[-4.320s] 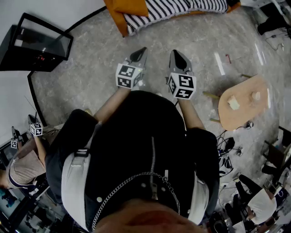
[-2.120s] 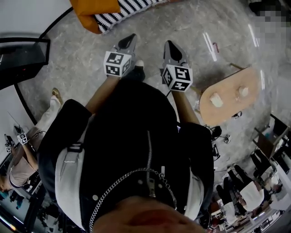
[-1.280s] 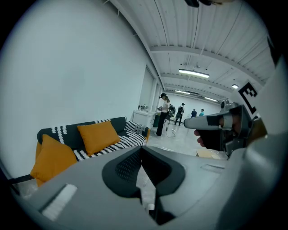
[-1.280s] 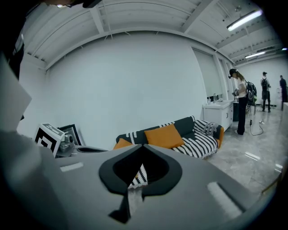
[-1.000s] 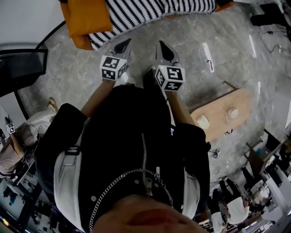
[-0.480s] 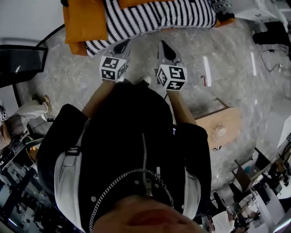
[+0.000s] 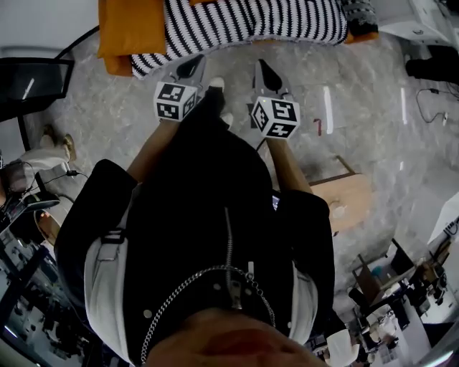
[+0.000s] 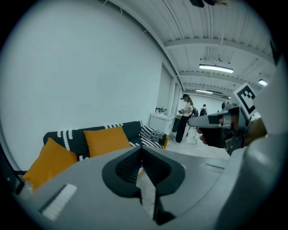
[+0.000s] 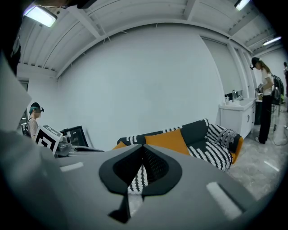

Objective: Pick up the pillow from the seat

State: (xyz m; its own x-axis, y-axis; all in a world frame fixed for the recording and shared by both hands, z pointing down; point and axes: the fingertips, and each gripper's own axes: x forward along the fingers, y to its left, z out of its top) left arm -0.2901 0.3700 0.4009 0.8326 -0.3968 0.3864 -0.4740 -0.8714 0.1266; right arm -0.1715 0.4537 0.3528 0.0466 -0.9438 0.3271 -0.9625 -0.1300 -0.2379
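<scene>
An orange sofa (image 7: 115, 66) with a black-and-white striped throw (image 7: 251, 21) fills the top of the head view, and an orange pillow (image 7: 133, 25) lies at its left end. My left gripper (image 7: 192, 67) and right gripper (image 7: 263, 68) are held side by side just short of the sofa's front edge, both shut and empty. In the left gripper view (image 8: 141, 148), two orange pillows (image 8: 108, 140) lean on the dark backrest. Past the shut jaws of my right gripper (image 9: 144, 146), an orange pillow (image 9: 168, 140) sits beside the striped throw (image 9: 211, 155).
A low wooden table (image 7: 344, 201) stands on the marbled floor behind me to the right. A black stand (image 7: 36, 86) is at the left wall. A white cabinet (image 9: 236, 117) and a standing person (image 9: 263, 99) are beyond the sofa's right end; another person (image 9: 33, 119) is at left.
The sofa has come closer and more into the head view as I walked toward it. The wooden table has slid back to the lower right. Both grippers stay shut.
</scene>
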